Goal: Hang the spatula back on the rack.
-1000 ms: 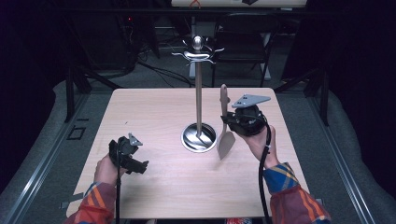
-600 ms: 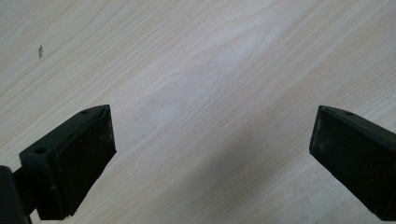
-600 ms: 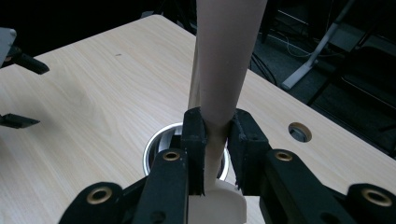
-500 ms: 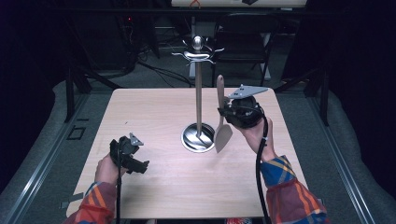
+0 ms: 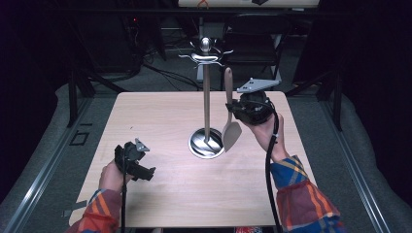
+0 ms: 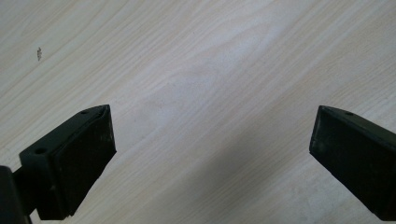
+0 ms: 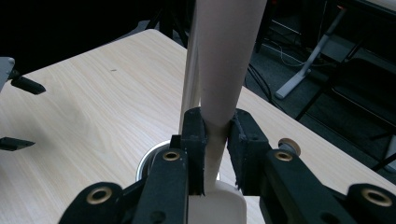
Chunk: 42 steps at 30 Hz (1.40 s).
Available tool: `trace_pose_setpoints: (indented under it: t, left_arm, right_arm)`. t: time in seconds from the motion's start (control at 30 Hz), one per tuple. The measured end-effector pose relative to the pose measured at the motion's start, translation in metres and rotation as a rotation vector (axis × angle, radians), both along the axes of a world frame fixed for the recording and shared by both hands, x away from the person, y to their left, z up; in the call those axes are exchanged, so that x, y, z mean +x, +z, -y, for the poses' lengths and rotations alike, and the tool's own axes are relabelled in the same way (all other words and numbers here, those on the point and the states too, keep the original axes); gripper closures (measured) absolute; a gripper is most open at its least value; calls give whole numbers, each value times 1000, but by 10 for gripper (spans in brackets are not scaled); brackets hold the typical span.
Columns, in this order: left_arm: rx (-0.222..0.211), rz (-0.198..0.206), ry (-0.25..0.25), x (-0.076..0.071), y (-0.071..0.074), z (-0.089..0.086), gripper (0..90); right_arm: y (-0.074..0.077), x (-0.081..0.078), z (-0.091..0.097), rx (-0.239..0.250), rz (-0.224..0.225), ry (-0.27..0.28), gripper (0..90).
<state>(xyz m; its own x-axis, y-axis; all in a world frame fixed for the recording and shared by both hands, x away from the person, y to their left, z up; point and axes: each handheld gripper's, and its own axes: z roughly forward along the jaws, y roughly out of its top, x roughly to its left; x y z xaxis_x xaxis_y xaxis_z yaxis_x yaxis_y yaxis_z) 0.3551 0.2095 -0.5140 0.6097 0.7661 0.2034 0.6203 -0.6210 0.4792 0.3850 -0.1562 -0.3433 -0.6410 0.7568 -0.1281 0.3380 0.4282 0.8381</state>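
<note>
A steel utensil stand with hooks at its top rises from a round base at the table's middle. Just to its right hangs a pale spatula, upright with the blade down and clear of the table. My right gripper is shut on its handle; in the right gripper view the pads squeeze the spatula's neck, with the stand's pole right behind. My left gripper rests low at the front left, open, with bare table between its fingers.
The wooden table stands in a dark room with grey floor around it. A chair and cables lie beyond the far edge. Cables trail from both grippers toward the front edge.
My right gripper has lifted the spatula higher beside the stand's pole, so the blade now hangs above the base. The left gripper has stayed put.
</note>
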Motion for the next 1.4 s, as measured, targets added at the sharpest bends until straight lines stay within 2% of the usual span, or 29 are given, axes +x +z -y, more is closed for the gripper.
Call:
trace_pose_setpoints:
  t: [0.63, 1.4]
  left_arm:
    - [5, -3, -5, 0, -1, 2, 0]
    - [8, -1, -9, 0, -1, 3, 0]
  right_arm:
    - [8, 8, -4, -2, 2, 2, 769]
    - [11, 20, -16, -59, -13, -10, 768]
